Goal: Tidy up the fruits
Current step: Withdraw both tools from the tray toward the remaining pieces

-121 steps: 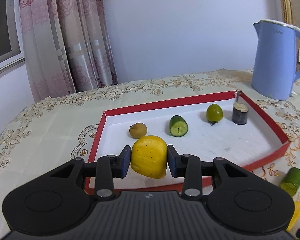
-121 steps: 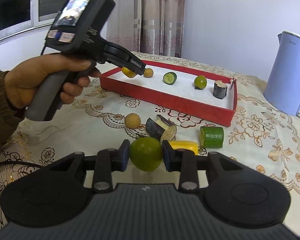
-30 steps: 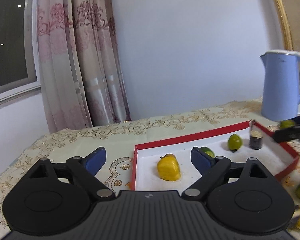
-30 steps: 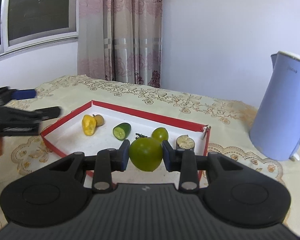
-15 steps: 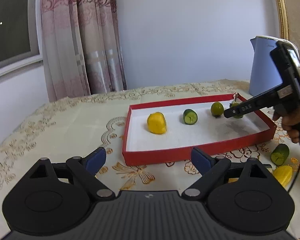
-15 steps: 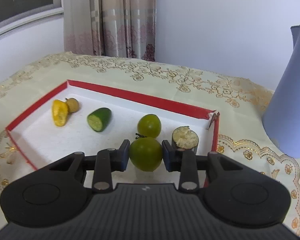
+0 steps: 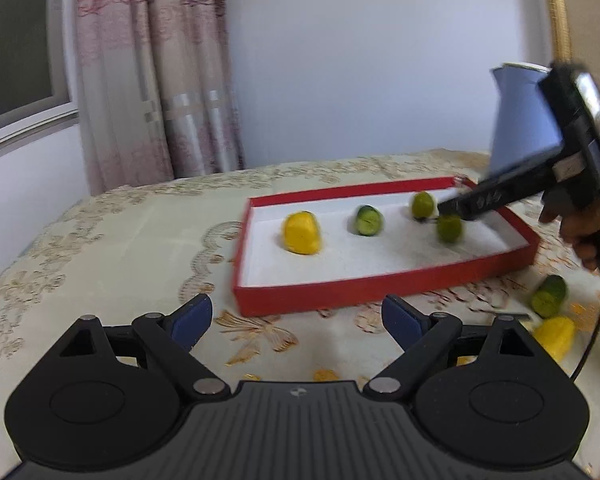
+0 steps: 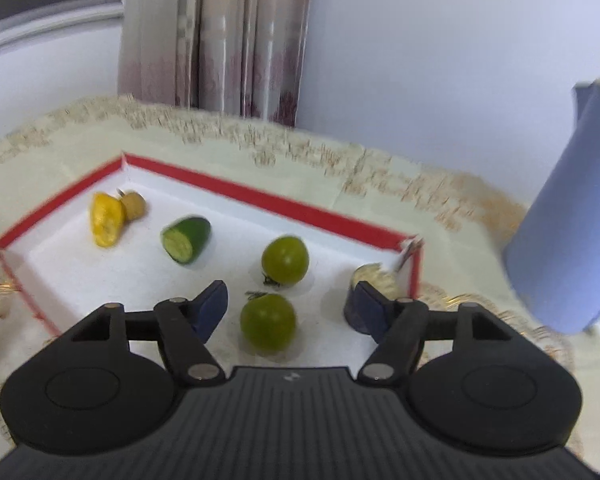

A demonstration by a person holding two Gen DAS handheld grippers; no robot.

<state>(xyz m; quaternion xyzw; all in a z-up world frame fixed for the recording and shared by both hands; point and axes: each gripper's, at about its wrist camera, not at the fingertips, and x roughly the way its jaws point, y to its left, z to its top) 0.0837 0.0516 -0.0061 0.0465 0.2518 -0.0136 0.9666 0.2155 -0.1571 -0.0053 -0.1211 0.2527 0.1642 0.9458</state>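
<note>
My right gripper [image 8: 289, 296] hangs low over the red tray [image 8: 268, 196] and its jaws are opening. A green tomato [image 8: 267, 322] lies on the tray floor between the blue pads, which stand clear of it on both sides. Behind it sit a second green tomato [image 8: 285, 260], a cucumber piece [image 8: 187, 239], a yellow pepper [image 8: 107, 219], a small brown fruit [image 8: 133, 204] and an eggplant piece [image 8: 374, 276]. My left gripper [image 7: 296, 318] is open and holds nothing, over the tablecloth in front of the tray [image 7: 380, 284].
A blue kettle [image 8: 568, 216] stands right of the tray. On the cloth by the tray's right end lie a cucumber piece [image 7: 548, 296] and a yellow piece [image 7: 556, 336]. A person's hand [image 7: 588, 236] holds the right gripper there. Curtains and a wall close off the back.
The right pads have spread off the green tomato, which now rests on the tray floor. The right gripper has dipped lower into the tray. The left gripper stays open and has pulled back from the tray.
</note>
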